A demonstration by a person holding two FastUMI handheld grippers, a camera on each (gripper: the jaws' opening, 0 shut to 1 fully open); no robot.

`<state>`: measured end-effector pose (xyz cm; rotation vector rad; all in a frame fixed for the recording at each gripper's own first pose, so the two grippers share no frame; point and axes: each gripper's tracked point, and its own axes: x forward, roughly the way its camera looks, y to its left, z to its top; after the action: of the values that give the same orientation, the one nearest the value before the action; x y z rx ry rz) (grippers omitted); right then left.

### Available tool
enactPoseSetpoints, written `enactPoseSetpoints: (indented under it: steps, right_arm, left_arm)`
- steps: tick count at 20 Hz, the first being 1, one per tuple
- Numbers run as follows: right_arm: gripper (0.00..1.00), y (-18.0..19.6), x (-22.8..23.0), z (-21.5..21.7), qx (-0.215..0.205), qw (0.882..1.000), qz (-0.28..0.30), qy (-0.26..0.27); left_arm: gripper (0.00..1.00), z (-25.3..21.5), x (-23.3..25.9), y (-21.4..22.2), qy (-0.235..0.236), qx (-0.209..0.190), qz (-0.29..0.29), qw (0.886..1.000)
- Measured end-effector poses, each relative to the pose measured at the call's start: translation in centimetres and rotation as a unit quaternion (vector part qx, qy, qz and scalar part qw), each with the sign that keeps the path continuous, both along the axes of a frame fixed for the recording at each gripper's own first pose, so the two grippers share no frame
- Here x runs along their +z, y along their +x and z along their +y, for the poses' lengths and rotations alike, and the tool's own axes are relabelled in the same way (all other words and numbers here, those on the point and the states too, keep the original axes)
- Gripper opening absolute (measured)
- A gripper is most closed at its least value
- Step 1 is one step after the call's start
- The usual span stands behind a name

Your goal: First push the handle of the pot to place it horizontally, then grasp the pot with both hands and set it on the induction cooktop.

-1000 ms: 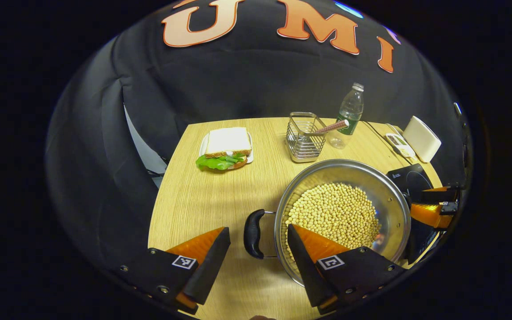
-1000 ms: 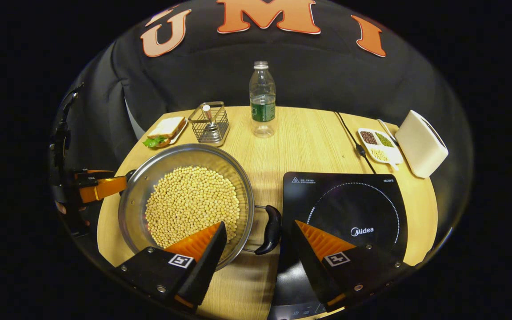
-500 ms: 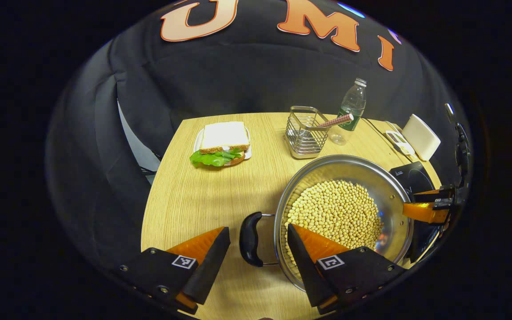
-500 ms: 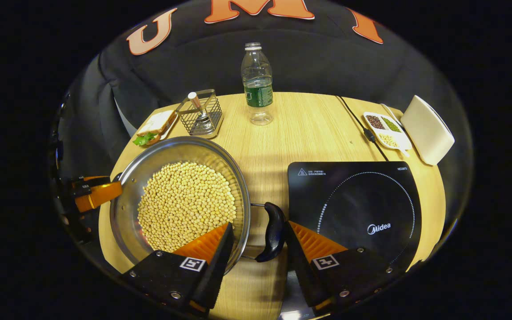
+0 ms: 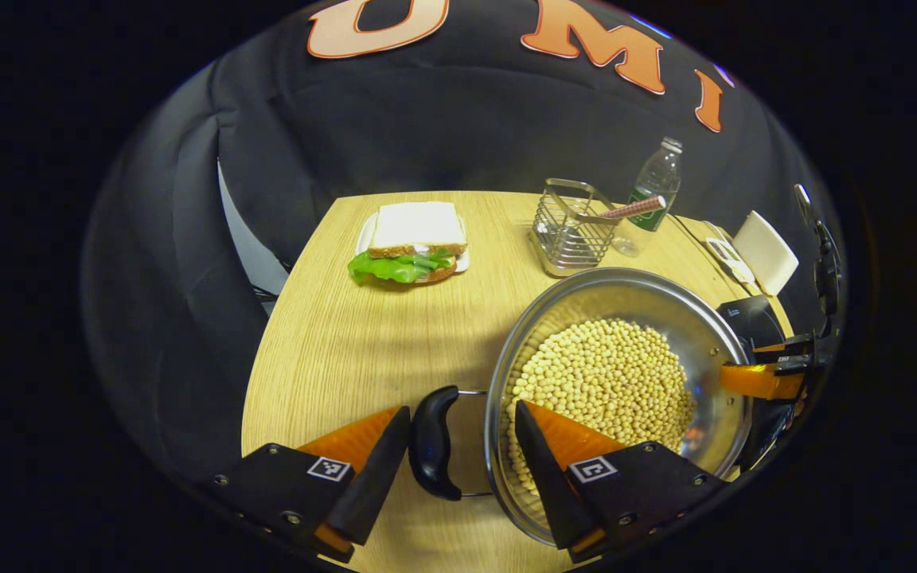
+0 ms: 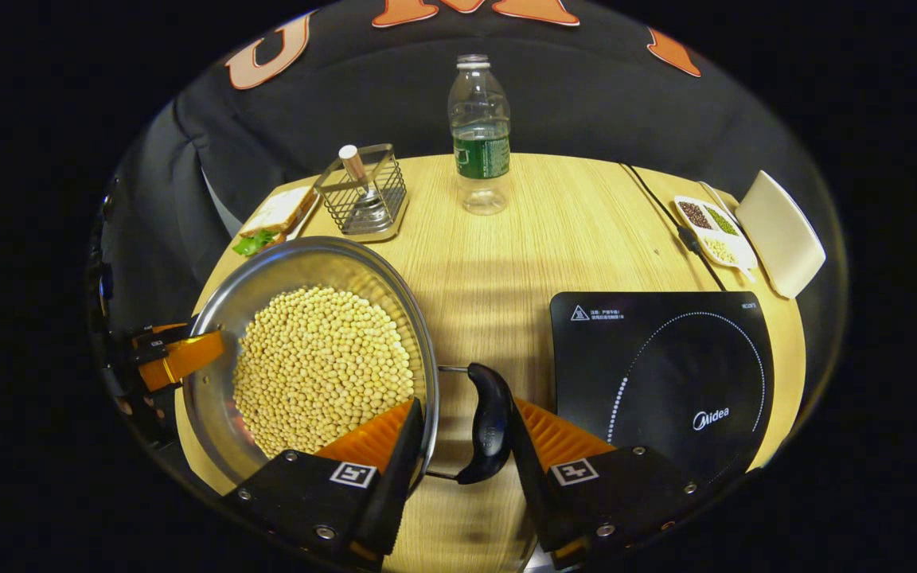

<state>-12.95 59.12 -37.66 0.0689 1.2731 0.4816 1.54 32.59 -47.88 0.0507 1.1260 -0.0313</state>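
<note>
step: grasping | pot [image 5: 614, 382] between both grippers, each handle inside spread jaws | left gripper [image 5: 458, 446], right gripper [image 6: 462, 450]: not yet pinching | next: close both evenly, lift to cooktop [image 6: 665, 374]

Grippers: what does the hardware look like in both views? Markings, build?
Both match. Left gripper and right gripper: two wedge-shaped tapering fingers on black blocky mounts with visible screws. Each mount carries a square black-and-white fiducial tag. The right gripper's finger pads show ribbing. No cables or sleeves are visible.
</note>
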Motion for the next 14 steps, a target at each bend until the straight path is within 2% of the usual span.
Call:
enactPoseSetpoints:
  steps: [2,4,5,6,7,8,11,14]
  right_arm:
    - [0.65,0.2,-0.4,0.2,0.003,1.0,0.001,-0.005]
    - [0.65,0.5,-0.8,0.3,0.0,1.0,0.001,-0.007]
    - [0.65,0.4,-1.0,0.3,0.0,1.0,0.004,-0.008]
    - [0.65,0.4,-1.1,0.3,-0.003,1.0,0.012,-0.008]
    - [0.61,0.2,-1.3,0.4,-0.006,1.0,0.022,-0.007]
    - [0.65,0.1,-1.4,0.4,-0.009,1.0,0.03,-0.002]
    - [0.61,0.0,-1.3,0.5,-0.006,0.999,0.036,0.004]
    - [0.59,0.0,-1.3,0.6,-0.009,0.999,0.037,0.008]
  left_arm:
    - [0.84,-0.2,-0.5,-0.2,-0.01,0.012,0.003,1.0]
    - [0.76,-0.5,-0.8,-0.4,-0.015,0.018,0.003,1.0]
    - [0.66,-0.6,-1.0,-0.6,-0.015,0.021,0.006,1.0]
    - [0.77,-0.6,-1.2,-0.8,-0.016,0.024,0.012,1.0]
    - [0.7,-0.7,-1.7,-0.8,-0.02,0.031,0.01,0.999]
    - [0.71,-0.9,-1.9,-0.5,-0.026,0.04,0.005,0.999]
    - [0.73,-0.8,-2.1,-0.5,-0.033,0.058,-0.005,0.998]
    - [0.72,-0.7,-1.9,-0.7,-0.031,0.063,-0.001,0.998]
